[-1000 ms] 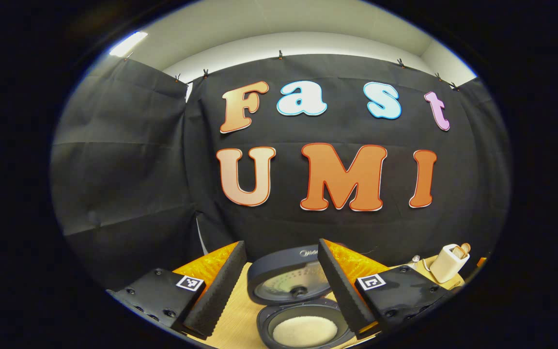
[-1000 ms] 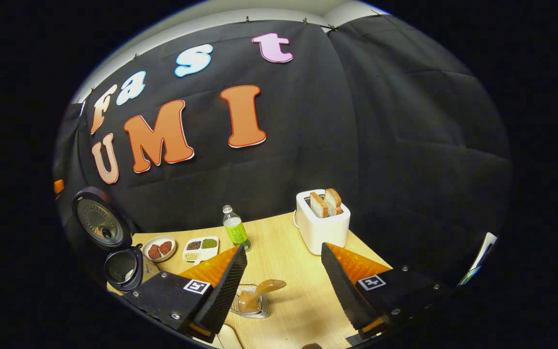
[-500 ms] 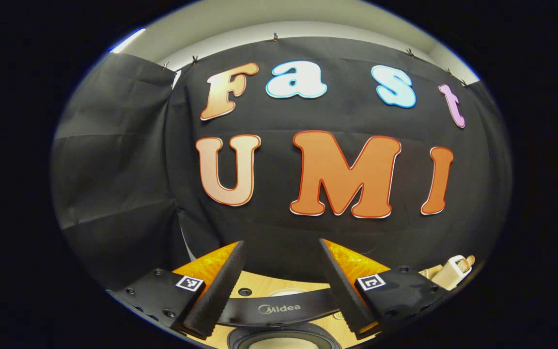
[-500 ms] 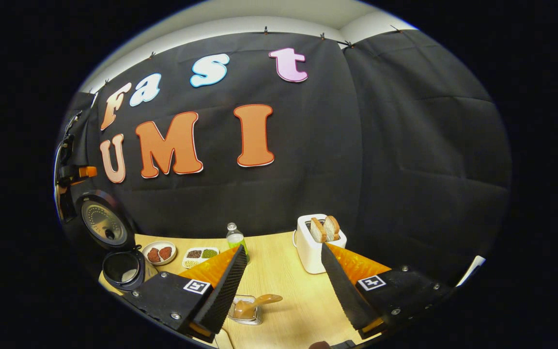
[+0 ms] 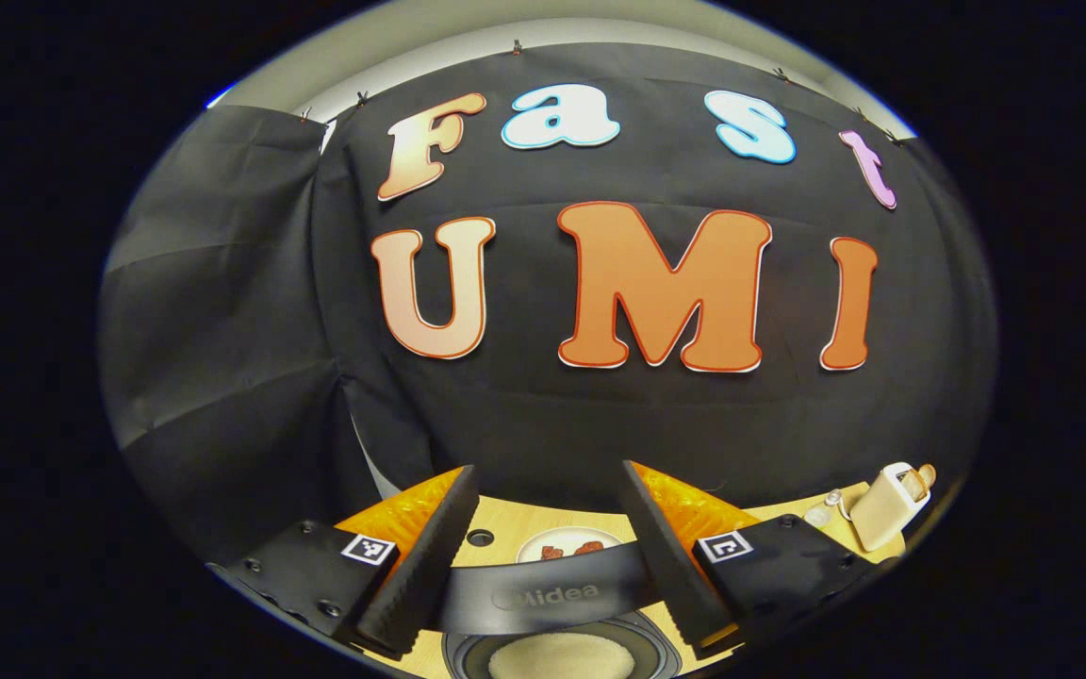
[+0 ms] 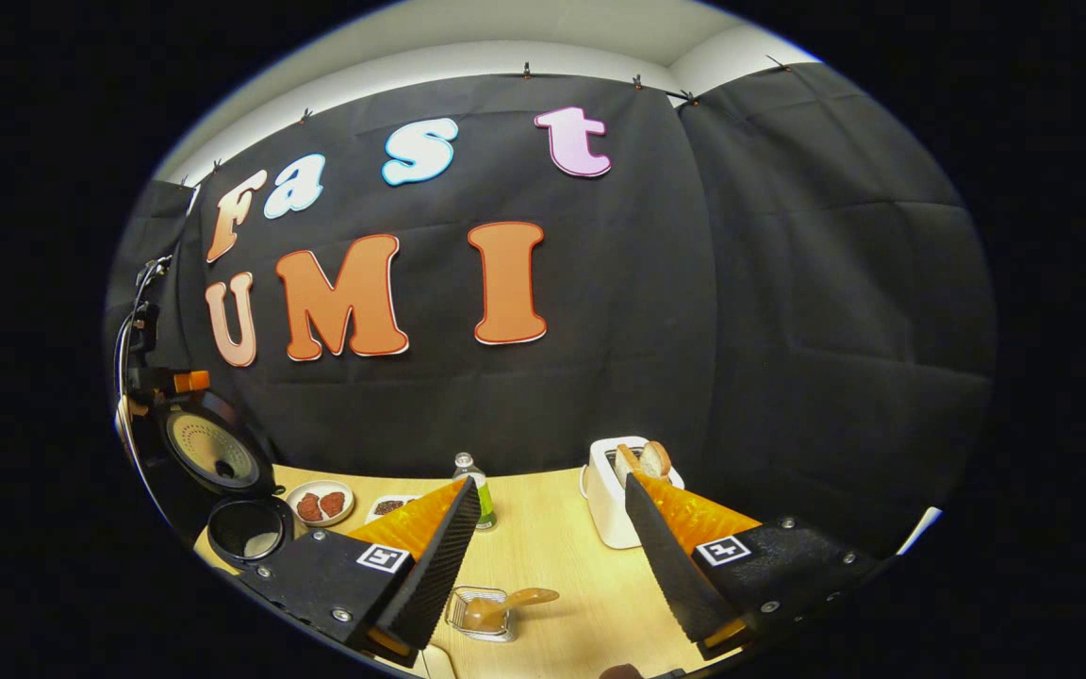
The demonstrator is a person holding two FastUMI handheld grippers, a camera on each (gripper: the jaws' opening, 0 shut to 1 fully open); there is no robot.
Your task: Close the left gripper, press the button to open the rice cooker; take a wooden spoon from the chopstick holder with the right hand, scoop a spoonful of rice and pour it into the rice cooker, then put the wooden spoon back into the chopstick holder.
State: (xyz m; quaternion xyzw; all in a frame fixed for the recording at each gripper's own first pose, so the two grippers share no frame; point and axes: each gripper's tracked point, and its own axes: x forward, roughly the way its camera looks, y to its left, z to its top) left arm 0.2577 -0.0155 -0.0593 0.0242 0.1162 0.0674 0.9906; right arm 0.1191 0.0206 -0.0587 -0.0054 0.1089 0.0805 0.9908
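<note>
Glossy plastic rice cooker [image 5: 557, 596] (matt lid), pale wood-grain table [image 6: 552, 556], wooden spoon [image 6: 505, 604].

In the left gripper view the open rice cooker [image 5: 557, 651] slides down out of sight over the last second: the round inside of its lid [image 5: 543, 589], fully shown a second ago, is now seen edge-on as a dark band between the fingers, and a plate [image 5: 569, 547] with red pieces comes into sight behind it. In the right gripper view the wooden table [image 6: 552, 556] sinks toward the bottom edge, so the toaster [image 6: 620, 490], the bottle [image 6: 475, 486] and the wooden spoon [image 6: 501, 606] in its chopstick holder [image 6: 479, 615] sit lower and smaller, while the left gripper [image 6: 142, 372] comes into sight above the lid at the far left
</note>
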